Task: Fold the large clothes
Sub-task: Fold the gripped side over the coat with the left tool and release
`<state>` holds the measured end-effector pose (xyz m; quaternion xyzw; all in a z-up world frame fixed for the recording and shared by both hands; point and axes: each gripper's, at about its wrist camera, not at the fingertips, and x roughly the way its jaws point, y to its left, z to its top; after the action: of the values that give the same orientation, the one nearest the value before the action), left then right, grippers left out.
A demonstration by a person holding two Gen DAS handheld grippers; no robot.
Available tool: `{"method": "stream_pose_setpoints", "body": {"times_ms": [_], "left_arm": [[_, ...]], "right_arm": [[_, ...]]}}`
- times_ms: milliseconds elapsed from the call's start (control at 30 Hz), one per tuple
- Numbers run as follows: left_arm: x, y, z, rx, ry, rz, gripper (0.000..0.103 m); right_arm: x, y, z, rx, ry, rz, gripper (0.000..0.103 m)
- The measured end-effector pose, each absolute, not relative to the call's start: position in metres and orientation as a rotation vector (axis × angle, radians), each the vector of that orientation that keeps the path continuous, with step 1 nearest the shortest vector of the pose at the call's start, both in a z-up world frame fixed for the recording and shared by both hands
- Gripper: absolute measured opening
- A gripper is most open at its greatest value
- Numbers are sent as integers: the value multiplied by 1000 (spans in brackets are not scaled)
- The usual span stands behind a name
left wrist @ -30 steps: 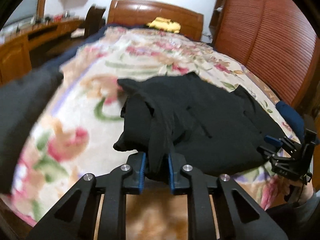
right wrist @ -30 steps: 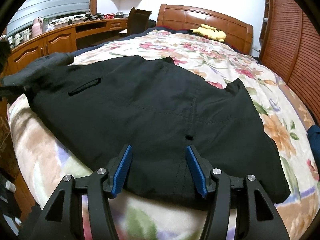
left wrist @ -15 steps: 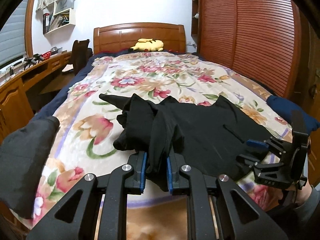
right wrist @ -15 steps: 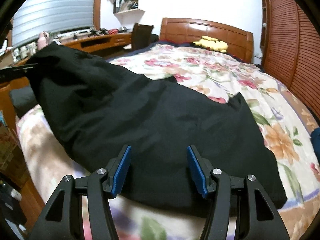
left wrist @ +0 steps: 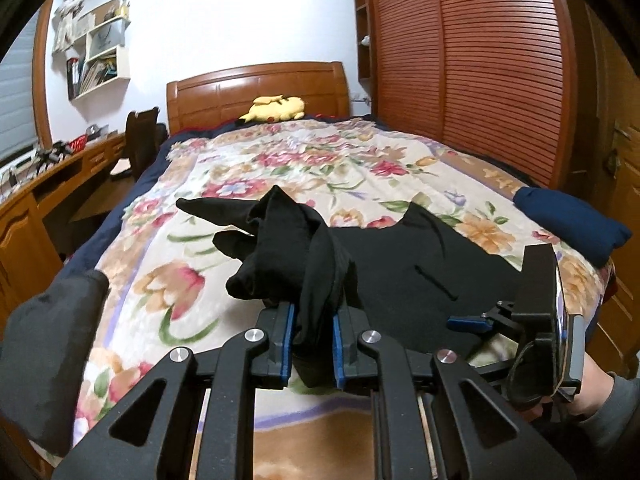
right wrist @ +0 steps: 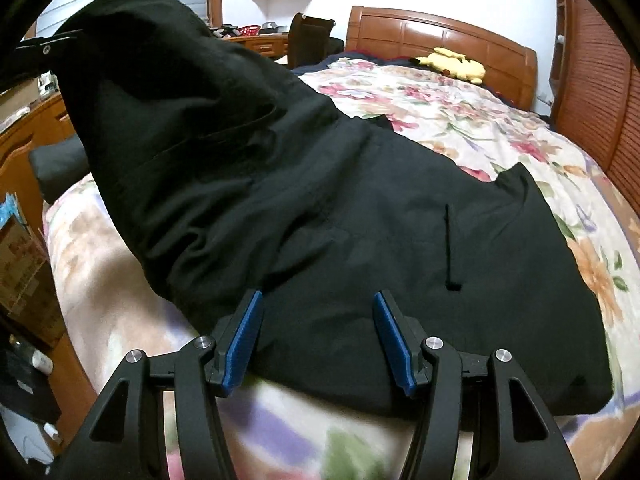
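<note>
A large black garment (right wrist: 360, 220) lies on the floral bedspread (right wrist: 460, 120) at the foot of the bed. My left gripper (left wrist: 314, 340) is shut on a bunched part of it (left wrist: 316, 280) and holds that part lifted, so the cloth rises high at the left of the right wrist view (right wrist: 160, 80). My right gripper (right wrist: 318, 340) is open, its blue pads just above the garment's near hem. It also shows at the right of the left wrist view (left wrist: 532, 328).
A yellow plush toy (left wrist: 276, 108) lies by the wooden headboard (left wrist: 256, 92). A folded navy item (left wrist: 568, 224) sits at the bed's right edge. A dark grey cushion (left wrist: 44, 344) is at the left. A wooden desk (left wrist: 48, 184) and slatted wardrobe doors (left wrist: 472, 64) flank the bed.
My left gripper has risen with the held cloth, lifting the garment's left side well off the bed. My right gripper has stayed open over the near hem.
</note>
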<state>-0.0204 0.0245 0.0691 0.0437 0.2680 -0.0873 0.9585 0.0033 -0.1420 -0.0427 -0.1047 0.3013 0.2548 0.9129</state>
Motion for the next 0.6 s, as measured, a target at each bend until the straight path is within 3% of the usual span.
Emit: {"method": "stream_pose_setpoints", "body": {"times_ms": [600], "left_arm": [[22, -108, 78, 172, 565, -330, 15]], "right_arm": [[-22, -290, -10, -32, 524, 272, 59]]}}
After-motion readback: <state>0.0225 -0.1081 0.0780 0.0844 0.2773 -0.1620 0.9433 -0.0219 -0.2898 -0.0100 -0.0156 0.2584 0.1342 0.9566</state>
